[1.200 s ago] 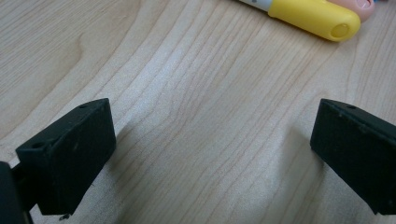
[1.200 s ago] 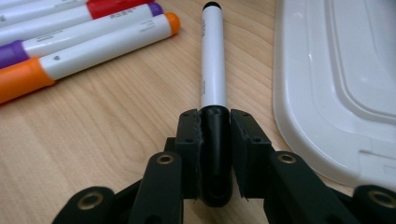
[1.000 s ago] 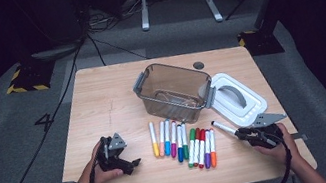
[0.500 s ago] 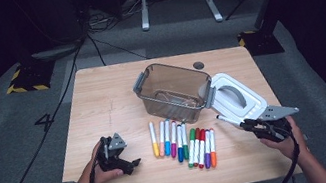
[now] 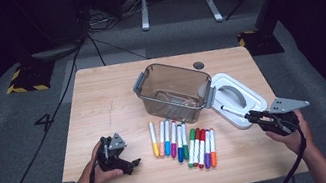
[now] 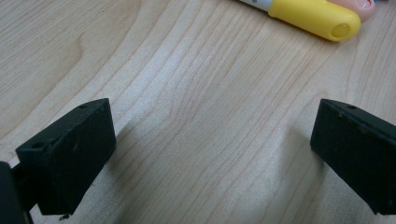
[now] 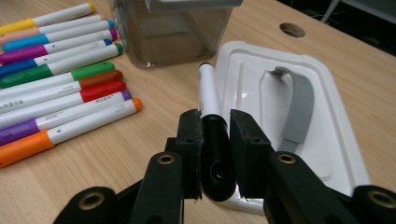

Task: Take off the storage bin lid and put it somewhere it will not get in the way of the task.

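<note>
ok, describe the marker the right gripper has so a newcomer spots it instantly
Start at the clear bin, then the white lid lying to its right. Over the lid's near edge, the right gripper clamps a black-capped marker; unlike the row of markers, it's off the table.

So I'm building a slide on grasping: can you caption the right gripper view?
Right gripper clamps a black-capped marker above the white lid, coloured markers lined up beside it.
</note>
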A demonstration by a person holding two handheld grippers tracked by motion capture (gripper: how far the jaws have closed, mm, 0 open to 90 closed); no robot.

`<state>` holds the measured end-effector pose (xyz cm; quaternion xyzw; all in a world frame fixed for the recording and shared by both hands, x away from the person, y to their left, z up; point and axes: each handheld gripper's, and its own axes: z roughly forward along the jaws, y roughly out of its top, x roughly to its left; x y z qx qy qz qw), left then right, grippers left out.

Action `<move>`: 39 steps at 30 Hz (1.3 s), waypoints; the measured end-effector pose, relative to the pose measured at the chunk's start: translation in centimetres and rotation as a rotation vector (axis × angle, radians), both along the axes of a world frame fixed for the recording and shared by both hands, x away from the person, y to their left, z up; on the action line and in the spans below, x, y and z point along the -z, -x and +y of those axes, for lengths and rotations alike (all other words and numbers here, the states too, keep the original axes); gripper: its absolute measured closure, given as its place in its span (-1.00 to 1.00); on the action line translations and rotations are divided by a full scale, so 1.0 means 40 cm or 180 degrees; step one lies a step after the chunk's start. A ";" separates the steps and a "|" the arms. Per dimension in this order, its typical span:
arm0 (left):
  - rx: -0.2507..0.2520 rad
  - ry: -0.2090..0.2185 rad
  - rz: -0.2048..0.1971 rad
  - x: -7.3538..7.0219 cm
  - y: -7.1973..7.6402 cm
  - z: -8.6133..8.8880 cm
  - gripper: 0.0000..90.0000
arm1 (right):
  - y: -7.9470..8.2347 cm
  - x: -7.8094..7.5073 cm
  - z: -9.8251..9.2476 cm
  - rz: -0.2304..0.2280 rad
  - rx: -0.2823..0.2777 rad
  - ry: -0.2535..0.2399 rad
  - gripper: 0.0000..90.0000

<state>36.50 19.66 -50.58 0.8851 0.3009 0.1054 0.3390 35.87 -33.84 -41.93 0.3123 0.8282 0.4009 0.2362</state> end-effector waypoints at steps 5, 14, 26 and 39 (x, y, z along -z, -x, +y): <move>0.0001 0.0000 -0.0001 0.000 0.000 0.000 -0.99 | -0.004 -0.039 -0.018 -0.0106 0.0061 -0.0043 0.66; 0.0000 0.0000 -0.0001 0.000 0.000 0.000 -0.99 | -0.027 -0.140 -0.028 -0.0375 0.0115 -0.0044 0.66; 0.0001 -0.0001 0.0000 0.000 0.000 0.000 -0.99 | -0.071 -0.258 -0.004 -0.0604 0.0079 -0.0108 0.66; 0.0001 0.0000 0.0000 0.000 0.000 0.000 -0.99 | -0.125 -0.294 0.112 -0.0609 -0.0196 -0.0077 0.66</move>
